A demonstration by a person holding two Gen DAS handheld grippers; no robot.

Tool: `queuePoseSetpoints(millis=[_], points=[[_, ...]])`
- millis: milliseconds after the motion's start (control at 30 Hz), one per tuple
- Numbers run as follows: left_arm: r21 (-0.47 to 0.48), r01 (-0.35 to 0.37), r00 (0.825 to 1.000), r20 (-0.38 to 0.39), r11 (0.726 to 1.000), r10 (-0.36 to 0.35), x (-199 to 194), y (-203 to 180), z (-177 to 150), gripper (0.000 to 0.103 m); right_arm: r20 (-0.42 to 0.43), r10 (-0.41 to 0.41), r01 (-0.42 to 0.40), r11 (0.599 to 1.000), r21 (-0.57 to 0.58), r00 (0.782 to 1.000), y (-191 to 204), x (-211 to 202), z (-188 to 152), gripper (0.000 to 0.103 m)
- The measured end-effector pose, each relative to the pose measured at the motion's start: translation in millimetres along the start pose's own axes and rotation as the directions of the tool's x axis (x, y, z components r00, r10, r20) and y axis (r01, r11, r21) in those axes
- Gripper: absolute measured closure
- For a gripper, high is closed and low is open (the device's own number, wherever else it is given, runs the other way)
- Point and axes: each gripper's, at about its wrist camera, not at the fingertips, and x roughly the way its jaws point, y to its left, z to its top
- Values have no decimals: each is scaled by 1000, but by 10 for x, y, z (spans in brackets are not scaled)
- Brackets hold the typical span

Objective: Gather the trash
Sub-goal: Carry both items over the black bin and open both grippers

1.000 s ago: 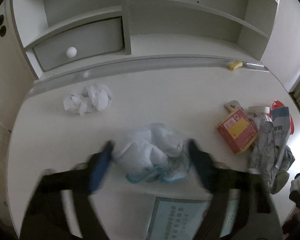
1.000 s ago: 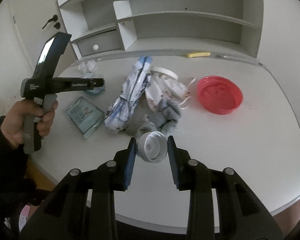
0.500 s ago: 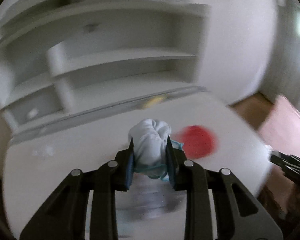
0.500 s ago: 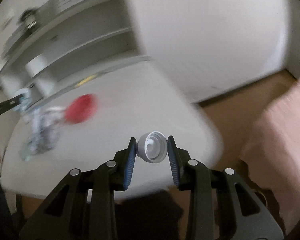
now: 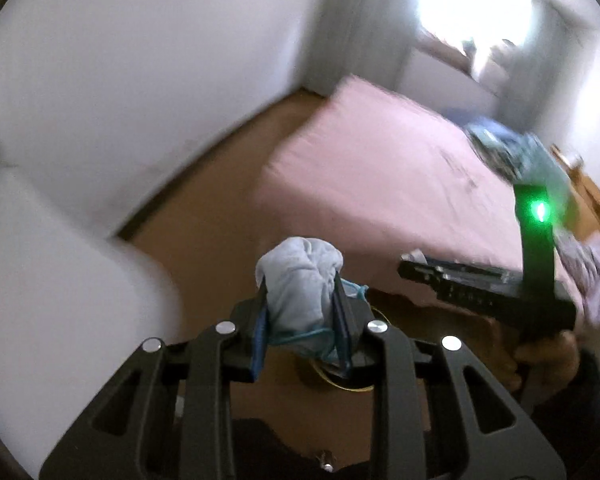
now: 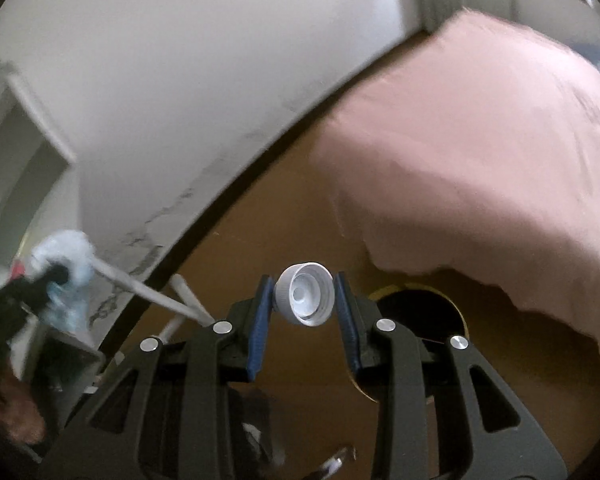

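1. Above the brown floor (image 6: 284, 240), I am holding both loads clear of the pink bedspread (image 6: 480, 160).
2. My left gripper (image 5: 300, 308) is clamping a crumpled pale-blue face mask (image 5: 300, 276), fingers nearly closed.
3. My right gripper (image 6: 304, 304) is pinching a white ribbed plastic bottle cap (image 6: 305, 299) over a dark round bin opening (image 6: 416, 312), probably for dropping.

My left tool (image 5: 300, 312) is clamped tight on a soft pale wad (image 5: 300, 280), blue pads pressing in from both sides. In that same view, at three o'clock, my right hand (image 5: 540, 356) grips the other handle. My right tool (image 6: 305, 308) pinches a white cap (image 6: 305, 300) between its pads, and my left tool shows at nine o'clock there, blurred.
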Motion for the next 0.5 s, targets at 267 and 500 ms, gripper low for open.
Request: queuePoseSetpoints(millis=[267,500], points=[[43,112,970,-220,993,-100,1394,-372,-374,75,-170,-49,76,985,156,984,-929,584,-445,72],[58,126,946,-306,990,-103,1851,-478,-564,75,-236,-30,79,976,202,971,-1188,908,-591,72]])
